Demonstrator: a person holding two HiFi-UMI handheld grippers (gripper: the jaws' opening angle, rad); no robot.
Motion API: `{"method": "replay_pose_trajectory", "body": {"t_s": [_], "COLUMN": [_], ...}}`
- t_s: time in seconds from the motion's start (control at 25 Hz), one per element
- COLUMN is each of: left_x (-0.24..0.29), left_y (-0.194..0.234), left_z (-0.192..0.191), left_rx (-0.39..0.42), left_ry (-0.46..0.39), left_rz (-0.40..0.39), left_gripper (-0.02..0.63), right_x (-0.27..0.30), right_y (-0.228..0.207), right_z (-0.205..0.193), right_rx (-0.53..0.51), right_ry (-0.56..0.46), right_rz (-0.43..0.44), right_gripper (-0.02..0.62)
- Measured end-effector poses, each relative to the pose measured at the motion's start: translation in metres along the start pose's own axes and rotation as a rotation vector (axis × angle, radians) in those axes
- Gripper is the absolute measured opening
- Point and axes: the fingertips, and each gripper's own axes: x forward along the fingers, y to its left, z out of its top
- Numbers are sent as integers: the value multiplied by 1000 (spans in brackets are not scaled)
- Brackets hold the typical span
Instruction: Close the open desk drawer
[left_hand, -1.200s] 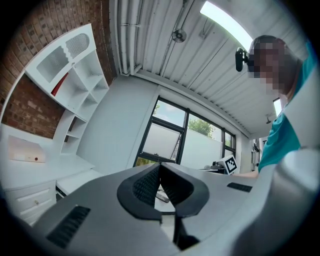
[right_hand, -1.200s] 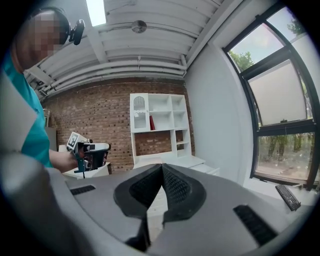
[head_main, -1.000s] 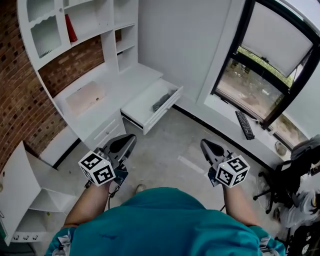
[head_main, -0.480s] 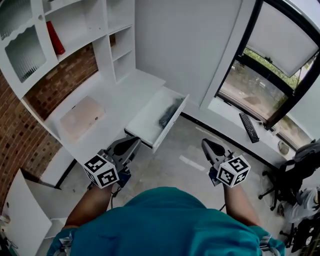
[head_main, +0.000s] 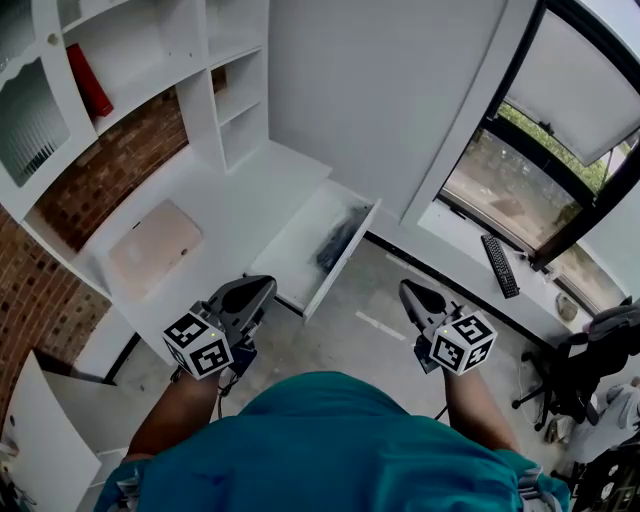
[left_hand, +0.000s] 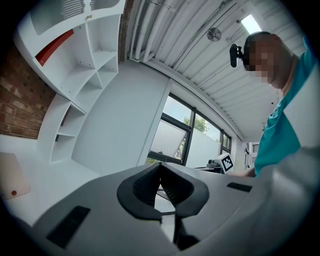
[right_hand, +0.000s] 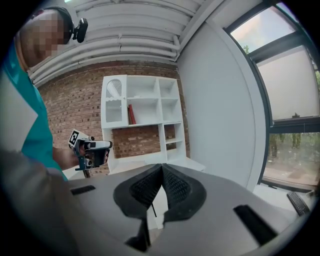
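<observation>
Head view brings the open white wooden desk drawer (head_main: 312, 243) nearer than before; left gripper (head_main: 263, 288) and right gripper (head_main: 406, 288), both closed on nothing, haven't reached it.

Wht drawer (head_main: 298, 252), red brick wall (head_main: 125, 160)

Study or small office room, white desk (head_main: 230, 215) with an open drawer (head_main: 315, 245) against a brick wall (head_main: 130, 150), white shelves (head_main: 150, 60) above, keyboard (head_main: 497, 266) on the ledge under a big window (head_main: 560, 150), office chair (head_main: 575, 375) by the right edge.
</observation>
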Motion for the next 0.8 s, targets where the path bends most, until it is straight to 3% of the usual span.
{"method": "replay_pose_trajectory", "body": {"t_s": [0.2, 0.4, 0.56, 0.8], "left_x": [34, 93, 136, 158], "left_y": [12, 19, 21, 30], "left_z": [-5, -12, -16, -20], "left_rx": [20, 47, -3, -6], "left_ry": [8, -9, -48, -37], "left_rz": [59, 165, 253, 302], "left_gripper": [14, 14, 14, 14], "right_x": [20, 41, 57, 84], "right_y": [-43, -110, -163, -201], "right_z": [1, 3, 4, -1], "right_rx": [0, -38, -60, -42], "right_ry": [-3, -2, 34, 45], "right_rz": [69, 189, 277, 300], "right_gripper": [21, 21, 21, 21]}}
